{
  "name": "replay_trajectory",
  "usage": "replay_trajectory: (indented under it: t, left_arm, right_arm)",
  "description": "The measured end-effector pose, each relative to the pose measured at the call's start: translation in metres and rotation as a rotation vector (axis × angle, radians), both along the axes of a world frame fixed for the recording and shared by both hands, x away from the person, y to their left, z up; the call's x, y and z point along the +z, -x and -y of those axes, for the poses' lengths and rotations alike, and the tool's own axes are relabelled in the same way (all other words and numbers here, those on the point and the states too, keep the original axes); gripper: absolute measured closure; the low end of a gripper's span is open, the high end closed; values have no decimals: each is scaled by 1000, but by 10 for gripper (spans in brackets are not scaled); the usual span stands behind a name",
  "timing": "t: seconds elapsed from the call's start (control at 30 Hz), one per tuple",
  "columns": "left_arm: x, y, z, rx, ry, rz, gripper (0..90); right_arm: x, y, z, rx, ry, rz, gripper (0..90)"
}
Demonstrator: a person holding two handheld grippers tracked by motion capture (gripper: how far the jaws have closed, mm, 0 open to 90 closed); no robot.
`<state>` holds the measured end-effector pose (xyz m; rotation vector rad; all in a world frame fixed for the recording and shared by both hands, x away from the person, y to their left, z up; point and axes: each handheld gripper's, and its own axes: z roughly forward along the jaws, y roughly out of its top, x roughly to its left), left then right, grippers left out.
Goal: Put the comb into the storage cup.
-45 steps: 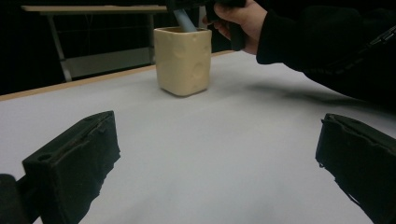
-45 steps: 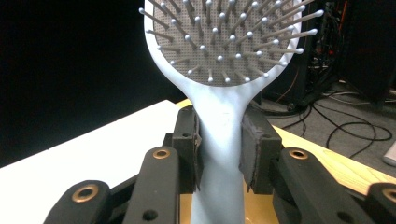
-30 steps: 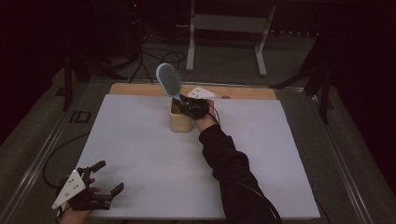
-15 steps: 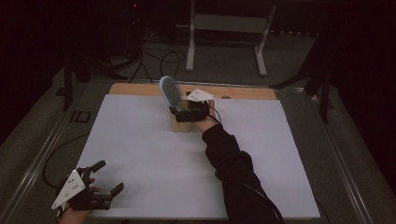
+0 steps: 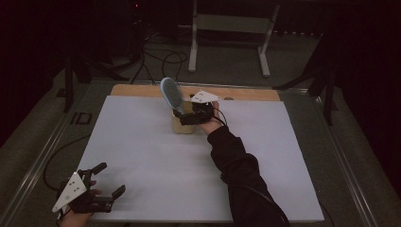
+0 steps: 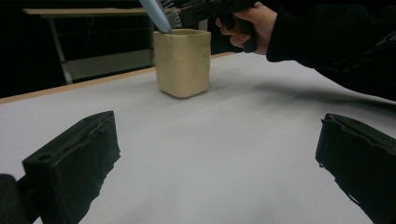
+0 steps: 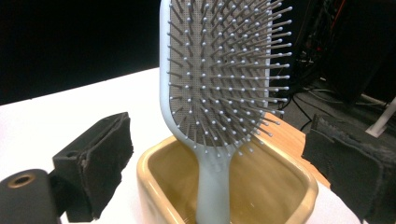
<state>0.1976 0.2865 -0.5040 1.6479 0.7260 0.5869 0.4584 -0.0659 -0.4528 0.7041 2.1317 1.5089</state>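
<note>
A pale blue hairbrush [image 5: 170,97] [image 7: 224,84] stands handle-down in a cream square cup [image 5: 182,124] [image 7: 154,186] at the far middle of the white table top [image 5: 156,156]. My right gripper [image 5: 182,116] [image 7: 224,154] is level with the cup's rim. Its jaws have just been opening and now stand wide on either side of the brush handle, clear of it. My left gripper [image 5: 111,178] [image 6: 217,154] rests open and holds nothing at the near left corner. From there it faces the cup [image 6: 182,63] and the brush [image 6: 156,14].
A wooden strip [image 5: 137,90] runs along the table's far edge just behind the cup. Beyond it stand a metal frame [image 5: 231,23] and floor cables [image 5: 161,59]. The person's dark sleeve [image 5: 236,161] crosses the table from the near edge to the cup.
The brush has sunk lower into the cup and the right jaws have let go of it. The left gripper has not moved.
</note>
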Motion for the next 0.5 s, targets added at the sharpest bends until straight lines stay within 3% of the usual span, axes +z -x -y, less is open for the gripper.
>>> replay_trajectory:
  t: [0.5]
  left_arm:
    - [0, -1, 0, -2, -3, 1, 0]
  right_arm:
    - [6, 3, 9, 18, -16, -28, 70]
